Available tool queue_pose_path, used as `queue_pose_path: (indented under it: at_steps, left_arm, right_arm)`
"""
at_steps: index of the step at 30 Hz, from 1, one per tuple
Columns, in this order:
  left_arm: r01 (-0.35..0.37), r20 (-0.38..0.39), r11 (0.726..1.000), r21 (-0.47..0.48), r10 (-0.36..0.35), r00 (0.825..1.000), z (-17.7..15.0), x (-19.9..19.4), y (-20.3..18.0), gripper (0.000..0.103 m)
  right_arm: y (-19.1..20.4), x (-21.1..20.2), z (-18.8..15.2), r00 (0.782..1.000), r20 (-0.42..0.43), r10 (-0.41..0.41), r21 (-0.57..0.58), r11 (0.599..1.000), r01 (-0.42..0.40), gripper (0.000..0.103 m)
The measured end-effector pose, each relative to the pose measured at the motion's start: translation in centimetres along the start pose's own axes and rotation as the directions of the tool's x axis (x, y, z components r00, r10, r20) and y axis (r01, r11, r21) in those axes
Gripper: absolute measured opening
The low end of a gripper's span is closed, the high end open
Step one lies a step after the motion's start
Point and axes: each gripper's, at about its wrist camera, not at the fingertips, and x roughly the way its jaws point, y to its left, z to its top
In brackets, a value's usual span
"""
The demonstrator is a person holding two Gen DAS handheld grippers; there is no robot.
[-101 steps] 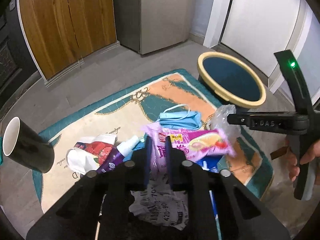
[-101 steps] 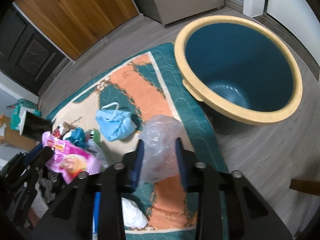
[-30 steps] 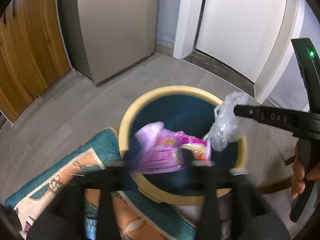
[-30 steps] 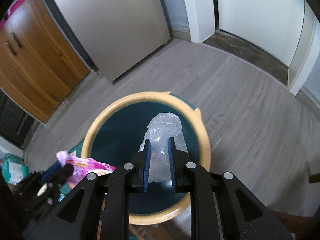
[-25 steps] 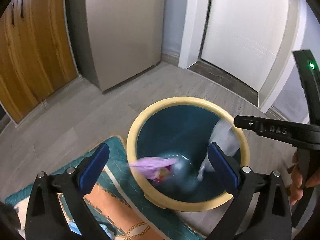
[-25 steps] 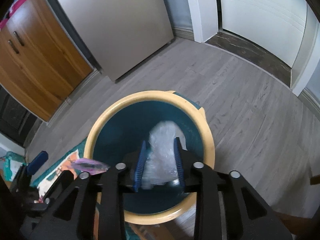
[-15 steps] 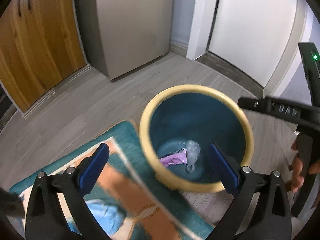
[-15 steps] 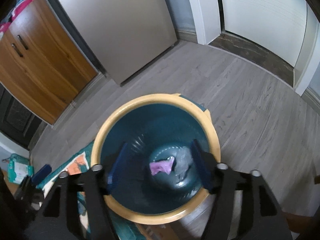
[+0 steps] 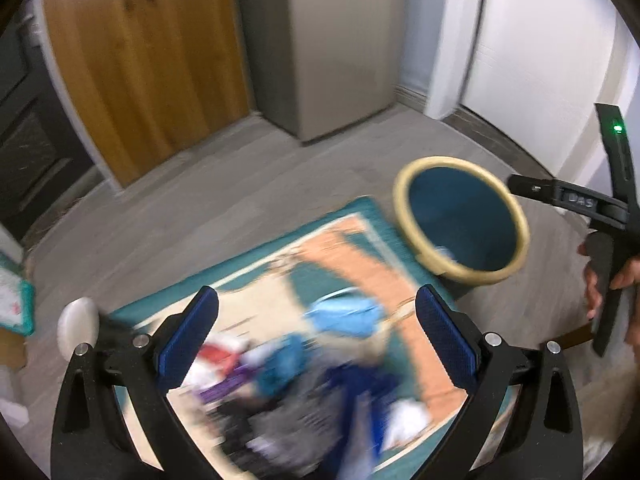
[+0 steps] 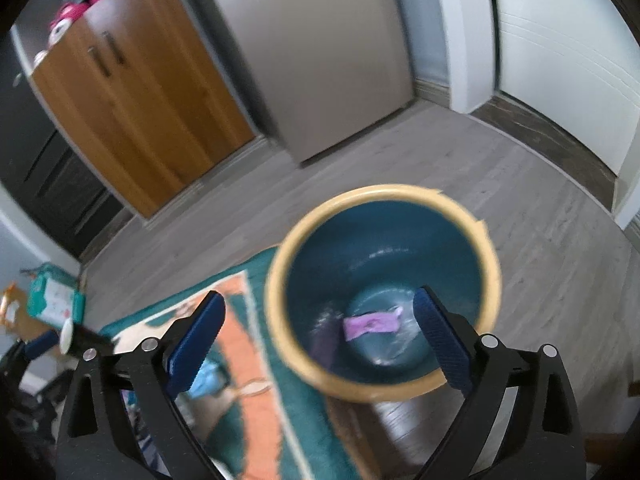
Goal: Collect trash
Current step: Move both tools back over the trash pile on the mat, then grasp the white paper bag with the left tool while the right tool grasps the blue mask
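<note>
The teal bin with a cream rim (image 9: 520,236) (image 10: 494,276) stands on the floor at the rug's corner. A purple wrapper (image 10: 370,325) and a clear plastic bag (image 10: 394,346) lie at its bottom. My left gripper (image 9: 316,338) is open and empty, above a blurred trash pile (image 9: 304,384) on the rug, with a blue face mask (image 9: 344,316) beside it. My right gripper (image 10: 320,340) is open and empty, above the bin's near left side; it also shows in the left wrist view (image 9: 568,200).
A patterned teal and orange rug (image 9: 360,248) (image 10: 236,320) lies on grey wood flooring. A dark cup with a white inside (image 9: 80,326) lies at the rug's left. A wooden cabinet (image 9: 140,60), a grey fridge (image 9: 336,40) and white doors (image 9: 540,52) stand behind.
Both grippers opened and dropped the purple wrapper and the plastic bag into the bin. The left gripper then swung back left and down towards the trash pile; the right one shifted a little.
</note>
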Motion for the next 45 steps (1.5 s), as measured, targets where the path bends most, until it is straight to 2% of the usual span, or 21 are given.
queue_pose_path:
  at_steps: [4,8,13,19,25,31,45]
  left_arm:
    - [-0.079,0.015,0.996,-0.050,0.080,0.997,-2.8,-1.9,4.1,0.097]
    - [-0.103,-0.008,0.991,-0.081,0.102,0.995,-5.3,-1.8,6.9,0.097]
    - [-0.122,-0.002,0.988,-0.092,0.122,0.993,-6.8,-1.6,9.8,0.097]
    - [-0.163,-0.034,0.974,-0.160,0.160,0.987,-7.5,0.1,13.3,0.097]
    - [-0.156,-0.057,0.973,-0.171,0.148,0.987,-7.4,2.4,13.8,0.097]
    - [-0.118,-0.078,0.975,-0.189,0.105,0.991,-7.0,4.6,13.4,0.097]
    - [-0.110,-0.169,0.989,-0.100,0.092,0.981,-7.3,10.4,10.8,0.097]
  right_arm:
    - [3.6,0.2,-1.4,0.999,-0.035,0.041,-0.036,0.998,-0.042,0.095]
    - [6.4,0.9,-3.2,0.994,-0.087,0.069,-0.069,0.995,-0.075,0.095]
    - [8.9,2.5,-5.1,0.989,-0.143,0.037,-0.130,0.990,-0.056,0.095]
    - [9.9,3.8,-5.4,0.988,-0.156,0.006,-0.132,0.991,-0.026,0.095]
    - [10.9,5.7,-5.9,0.983,-0.182,-0.026,-0.177,0.984,-0.007,0.095]
    - [11.5,7.8,-6.2,0.977,-0.208,-0.046,-0.211,0.977,0.001,0.095]
    - [11.2,11.6,-7.7,0.956,-0.278,-0.091,-0.245,0.969,0.021,0.095]
